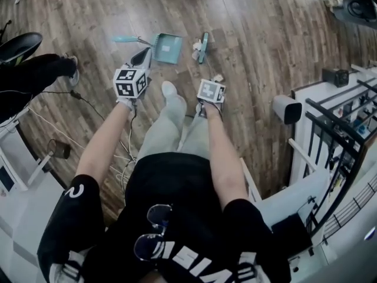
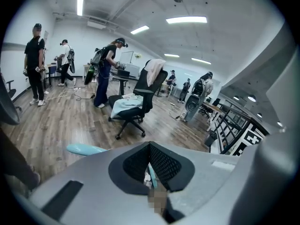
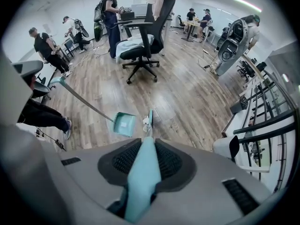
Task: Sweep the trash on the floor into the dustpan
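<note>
A teal dustpan (image 1: 167,48) lies on the wood floor, its long handle (image 1: 126,39) pointing left. Just right of it rests the teal broom head (image 1: 203,46), with crumpled white trash (image 1: 196,47) between the two. My right gripper (image 1: 211,91) is shut on the teal broom handle (image 3: 140,177), which runs down to the broom head (image 3: 150,117) beside the dustpan (image 3: 123,124). My left gripper (image 1: 141,58) hovers close to the dustpan's handle, jaws together with nothing held. The handle's teal grip (image 2: 84,149) shows just left of it.
A black railing (image 1: 341,128) and white ledge bound the right side. Cables (image 1: 88,102) trail over the floor at left, near a seated person's shoe (image 1: 70,69). An office chair (image 3: 143,41) and several people stand farther off.
</note>
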`<move>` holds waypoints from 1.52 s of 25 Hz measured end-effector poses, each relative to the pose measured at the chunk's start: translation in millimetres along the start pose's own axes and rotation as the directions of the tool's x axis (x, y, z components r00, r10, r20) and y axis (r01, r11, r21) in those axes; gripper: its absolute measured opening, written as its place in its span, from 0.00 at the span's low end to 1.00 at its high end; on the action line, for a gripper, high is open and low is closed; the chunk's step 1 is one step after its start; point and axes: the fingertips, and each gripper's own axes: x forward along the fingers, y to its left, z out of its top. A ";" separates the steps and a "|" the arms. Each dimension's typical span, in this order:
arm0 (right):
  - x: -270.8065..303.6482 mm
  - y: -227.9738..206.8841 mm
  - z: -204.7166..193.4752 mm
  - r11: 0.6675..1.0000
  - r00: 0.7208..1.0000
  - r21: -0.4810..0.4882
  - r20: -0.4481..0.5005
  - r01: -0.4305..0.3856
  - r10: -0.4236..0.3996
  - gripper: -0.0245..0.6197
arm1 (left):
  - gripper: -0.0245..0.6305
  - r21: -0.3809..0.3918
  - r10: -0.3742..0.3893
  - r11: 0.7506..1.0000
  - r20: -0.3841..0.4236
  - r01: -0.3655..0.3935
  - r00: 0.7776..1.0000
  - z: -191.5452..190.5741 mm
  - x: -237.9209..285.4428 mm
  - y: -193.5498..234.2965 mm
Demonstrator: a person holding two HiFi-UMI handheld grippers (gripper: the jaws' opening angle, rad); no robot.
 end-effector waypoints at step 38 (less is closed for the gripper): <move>-40.5 134.2 -8.4 0.965 0.966 0.037 -0.009 -0.259 0.260 0.17 | 0.03 -0.079 0.073 0.993 -0.176 -0.088 0.982 -30.9 34.7 103.3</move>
